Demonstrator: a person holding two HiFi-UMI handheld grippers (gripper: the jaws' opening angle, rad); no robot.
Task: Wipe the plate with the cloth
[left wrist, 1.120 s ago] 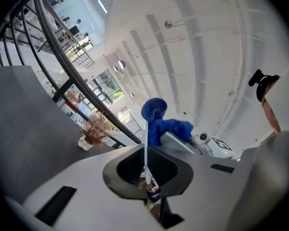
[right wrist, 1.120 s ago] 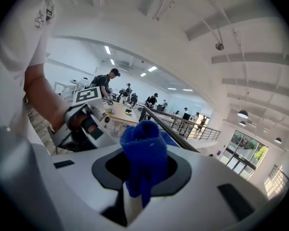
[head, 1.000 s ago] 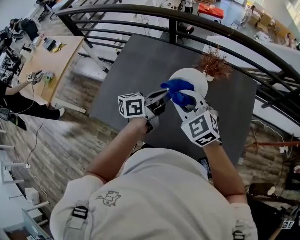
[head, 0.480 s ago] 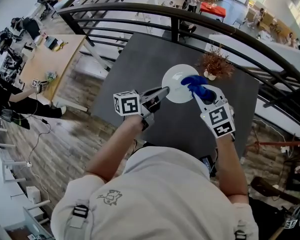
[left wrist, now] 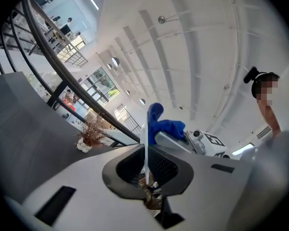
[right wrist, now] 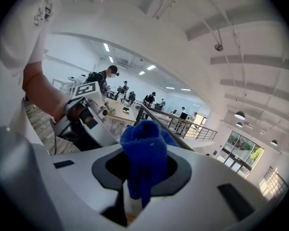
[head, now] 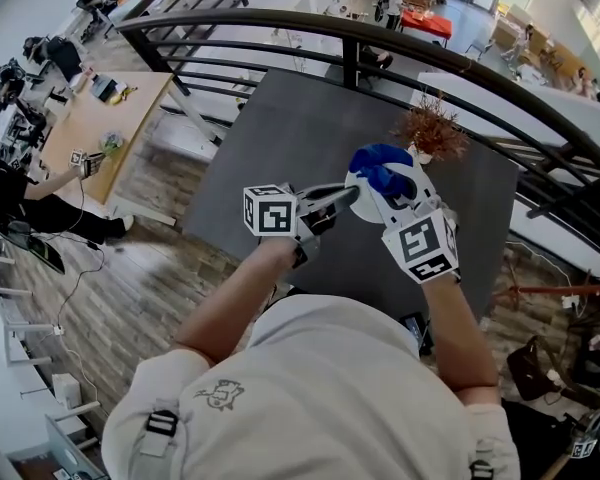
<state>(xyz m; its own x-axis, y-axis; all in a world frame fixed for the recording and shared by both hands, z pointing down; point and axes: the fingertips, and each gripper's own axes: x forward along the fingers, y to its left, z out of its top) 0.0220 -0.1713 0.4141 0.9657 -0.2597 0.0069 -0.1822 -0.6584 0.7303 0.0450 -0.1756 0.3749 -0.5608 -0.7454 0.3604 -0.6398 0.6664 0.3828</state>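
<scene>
Blue bunched terry cloth (right wrist: 145, 153) clamped tight in right gripper (right wrist: 142, 179), pressed against face of round white plate (left wrist: 145, 150). Grips that plate by its left rim with left gripper (left wrist: 147, 177), jaws clenched on it, held on edge above dark grey tabletop (head: 280, 138). Just right, near table's far side, dried brown plant (head: 430, 128).

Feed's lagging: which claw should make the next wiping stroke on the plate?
Right. The right claw grips the blue cloth at the white plate; the left claw is clamped on the plate's rim.
</scene>
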